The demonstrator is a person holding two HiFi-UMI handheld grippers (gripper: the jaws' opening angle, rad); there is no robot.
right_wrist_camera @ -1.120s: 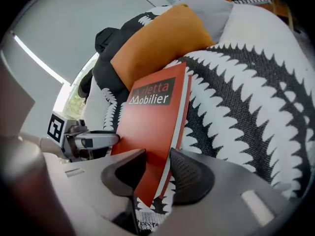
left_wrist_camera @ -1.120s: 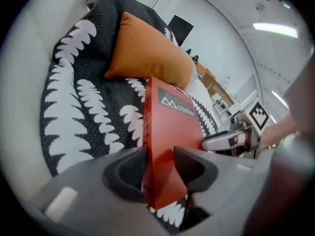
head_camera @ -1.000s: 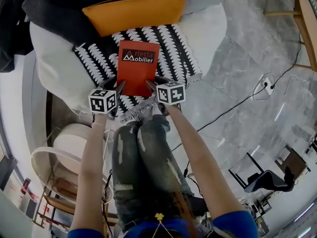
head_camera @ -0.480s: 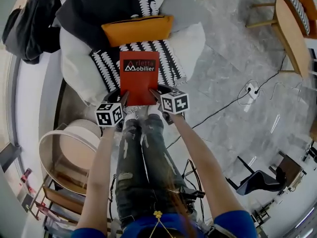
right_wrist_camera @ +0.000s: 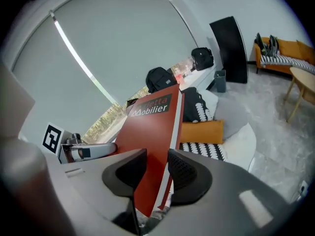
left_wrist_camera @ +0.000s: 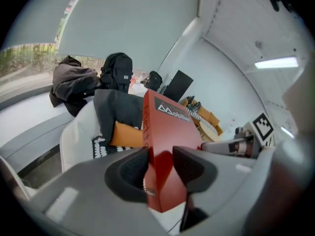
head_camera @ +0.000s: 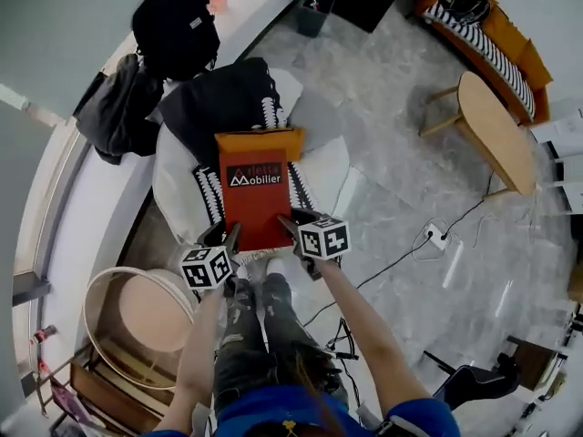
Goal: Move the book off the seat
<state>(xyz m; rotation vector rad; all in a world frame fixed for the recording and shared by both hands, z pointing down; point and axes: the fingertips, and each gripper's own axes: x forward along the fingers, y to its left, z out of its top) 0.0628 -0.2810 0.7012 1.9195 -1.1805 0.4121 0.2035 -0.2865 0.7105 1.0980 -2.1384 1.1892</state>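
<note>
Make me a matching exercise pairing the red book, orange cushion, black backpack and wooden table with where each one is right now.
1 red book
2 orange cushion
3 black backpack
4 wooden table

A on the white ledge
B standing on the grey floor
C clamped by left gripper and right gripper
D on the armchair

Pairs: 1-C, 2-D, 3-A, 4-B

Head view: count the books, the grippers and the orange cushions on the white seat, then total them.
book: 1
grippers: 2, left gripper and right gripper, both shut on the book
orange cushion: 1
total: 4
</note>
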